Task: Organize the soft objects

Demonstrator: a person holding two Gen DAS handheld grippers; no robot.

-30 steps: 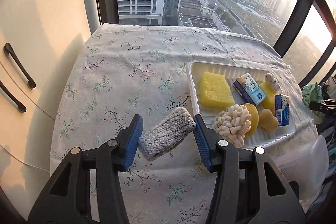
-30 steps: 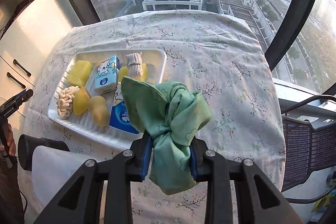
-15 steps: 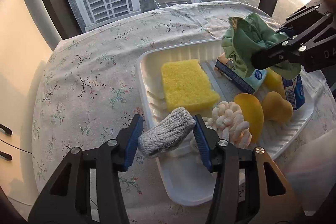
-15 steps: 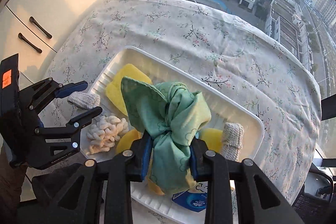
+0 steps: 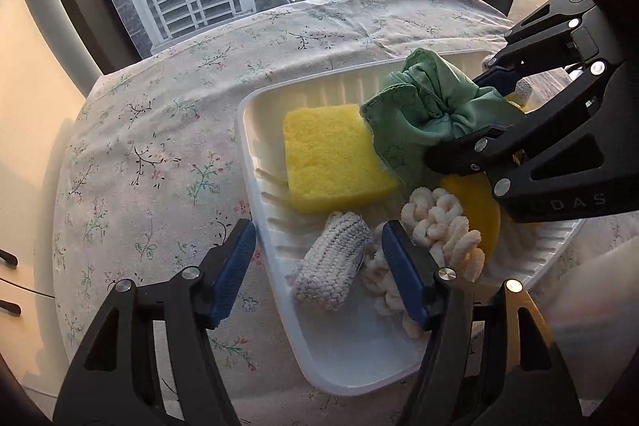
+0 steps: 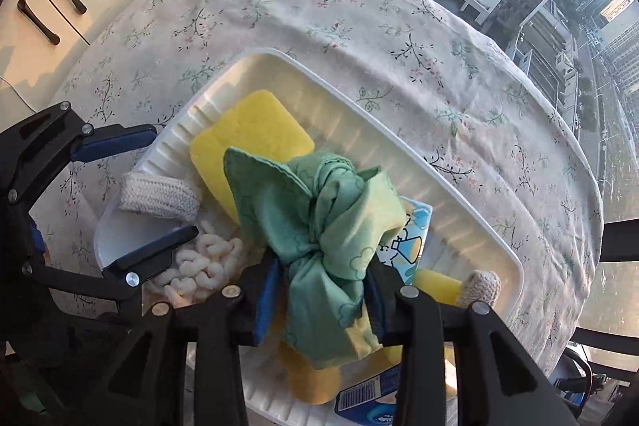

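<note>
A white ribbed tray [image 5: 247,130] [image 6: 359,106] holds a yellow sponge [image 5: 327,162] [image 6: 247,138], a white knotted cord piece [image 5: 435,222] [image 6: 199,266], round yellow sponges [image 5: 475,210] and tissue packets [image 6: 411,242]. A grey knitted roll [image 5: 331,262] [image 6: 159,192] lies in the tray's near corner. My left gripper [image 5: 319,266] [image 6: 147,194] straddles it, jaws opening, pads clear of it. My right gripper [image 6: 321,290] [image 5: 479,114] points down over the tray. A knotted green cloth [image 6: 331,226] [image 5: 431,106] still fills the gap between its opening jaws and droops onto the sponge.
The tray sits on a table under a floral cloth [image 5: 159,146] [image 6: 439,46]. A cream cabinet with dark handles [image 6: 40,6] stands to the left, a window with dark frames behind. A second knitted roll [image 6: 479,286] lies at the tray's far end.
My left jaws spread and the knitted roll dropped out of them into the tray. My right gripper carried the green cloth lower over the sponge, and its jaws widened slightly.
</note>
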